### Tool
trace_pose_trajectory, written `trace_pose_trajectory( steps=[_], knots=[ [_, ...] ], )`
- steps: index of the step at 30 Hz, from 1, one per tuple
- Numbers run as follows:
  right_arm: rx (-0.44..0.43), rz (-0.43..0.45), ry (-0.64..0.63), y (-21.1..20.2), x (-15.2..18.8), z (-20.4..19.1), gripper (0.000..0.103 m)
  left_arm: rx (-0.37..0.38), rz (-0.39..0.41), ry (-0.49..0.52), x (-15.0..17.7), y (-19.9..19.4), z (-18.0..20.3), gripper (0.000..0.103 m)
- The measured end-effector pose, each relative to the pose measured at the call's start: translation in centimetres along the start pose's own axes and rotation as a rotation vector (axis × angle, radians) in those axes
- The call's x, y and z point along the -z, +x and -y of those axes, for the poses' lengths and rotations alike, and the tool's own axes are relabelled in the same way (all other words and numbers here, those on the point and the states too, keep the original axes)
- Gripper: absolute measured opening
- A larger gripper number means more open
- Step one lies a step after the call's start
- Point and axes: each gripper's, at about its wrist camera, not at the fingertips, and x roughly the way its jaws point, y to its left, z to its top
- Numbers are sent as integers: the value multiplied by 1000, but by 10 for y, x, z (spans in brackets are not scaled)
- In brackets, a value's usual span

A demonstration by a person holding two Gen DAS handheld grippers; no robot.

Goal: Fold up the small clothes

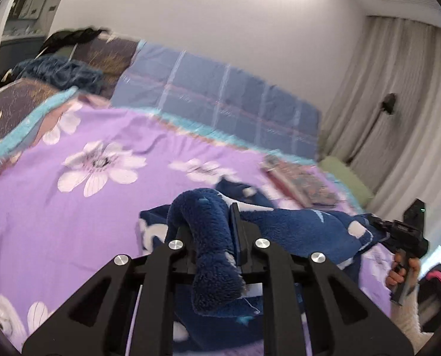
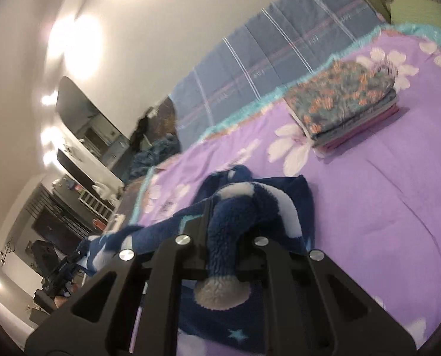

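A small dark blue fleece garment with white patches lies on the purple flowered bedspread. My left gripper is shut on a bunched edge of it, which loops up between the fingers. My right gripper is shut on another edge of the same garment, with a grey-white tip hanging behind the fingers. The right gripper also shows in the left wrist view, held in a hand at the garment's right end. The garment stretches between the two grippers.
A stack of folded clothes with a floral piece on top sits further up the bed; it also shows in the left wrist view. A blue checked blanket leans against the wall. Curtains hang at the right.
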Motion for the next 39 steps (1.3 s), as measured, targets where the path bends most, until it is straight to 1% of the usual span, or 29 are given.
trace_pose_trajectory(
  steps=[1, 2, 4, 5, 6, 7, 9, 11, 14, 15, 16, 17, 18, 19, 20, 21, 22, 23, 25, 28, 30, 31, 32, 34, 35, 36, 37, 38, 39],
  knots=[
    [28, -37, 11, 22, -1, 11, 11, -28, -32, -8, 3, 24, -8, 16],
    [51, -61, 14, 38, -1, 19, 11, -43, -53, -16, 4, 37, -14, 16],
    [107, -103, 22, 67, 5, 38, 11, -90, -127, -42, 17, 78, -32, 16],
    [129, -131, 46, 83, 10, 51, 11, -113, -150, -50, 24, 92, -40, 16],
    [126, -142, 67, 89, 13, 59, 12, -129, -172, -60, 33, 106, -48, 17],
    [111, -147, 100, 94, 16, 69, 12, -129, -176, -73, 39, 114, -54, 17],
    [86, -146, 110, 94, 17, 74, 12, -111, -153, -82, 43, 115, -58, 18],
    [70, -150, 92, 88, 16, 71, 13, -90, -145, -87, 43, 109, -61, 19],
    [63, -153, 58, 78, 15, 62, 18, -67, -141, -92, 40, 98, -59, 24],
    [52, -153, 49, 73, 16, 59, 25, -56, -139, -92, 39, 93, -57, 28],
    [29, -157, 40, 68, 17, 55, 40, -48, -137, -92, 39, 89, -53, 31],
    [10, -162, 31, 64, 19, 52, 44, -32, -137, -97, 39, 81, -52, 38],
    [-1, -168, 20, 61, 21, 49, 45, -15, -140, -102, 39, 79, -51, 40],
    [-8, -182, -2, 59, 22, 43, 42, 6, -147, -106, 41, 75, -50, 40],
    [-14, -189, -18, 59, 24, 40, 37, 17, -156, -109, 43, 72, -49, 40],
    [-18, -198, -34, 62, 23, 38, 23, 55, -189, -126, 46, 72, -51, 40],
    [-18, -205, -44, 65, 23, 36, 20, 85, -215, -144, 48, 74, -52, 38],
    [-11, -206, -50, 69, 21, 36, 19, 100, -232, -158, 49, 78, -53, 28],
    [-4, -209, -20, 81, 15, 39, 10, 117, -259, -188, 47, 92, -55, 10],
    [-36, -175, 28, 86, 3, 37, 7, 126, -229, -231, 34, 103, -57, 8],
    [-55, -108, 58, 84, -14, 36, 7, 130, -170, -259, 15, 108, -59, 8],
    [-40, -75, 87, 85, -21, 39, 14, 99, -124, -261, 2, 113, -61, 11],
    [-9, -63, 103, 88, -27, 42, 20, 75, -107, -261, -5, 117, -62, 17],
    [58, -118, 82, 96, -32, 44, 37, 8, -115, -285, -14, 127, -66, 32],
    [67, -117, 67, 94, -32, 44, 41, -13, -111, -280, -17, 127, -65, 41],
    [70, -102, 34, 88, -32, 43, 46, -20, -96, -258, -18, 124, -65, 49],
    [91, -82, -15, 81, -32, 43, 53, -43, -73, -212, -18, 118, -64, 54],
    [116, -72, -45, 77, -34, 46, 57, -81, -55, -176, -18, 115, -66, 61],
    [134, -77, -62, 76, -36, 50, 64, -110, -53, -160, -18, 115, -70, 63]
  ],
)
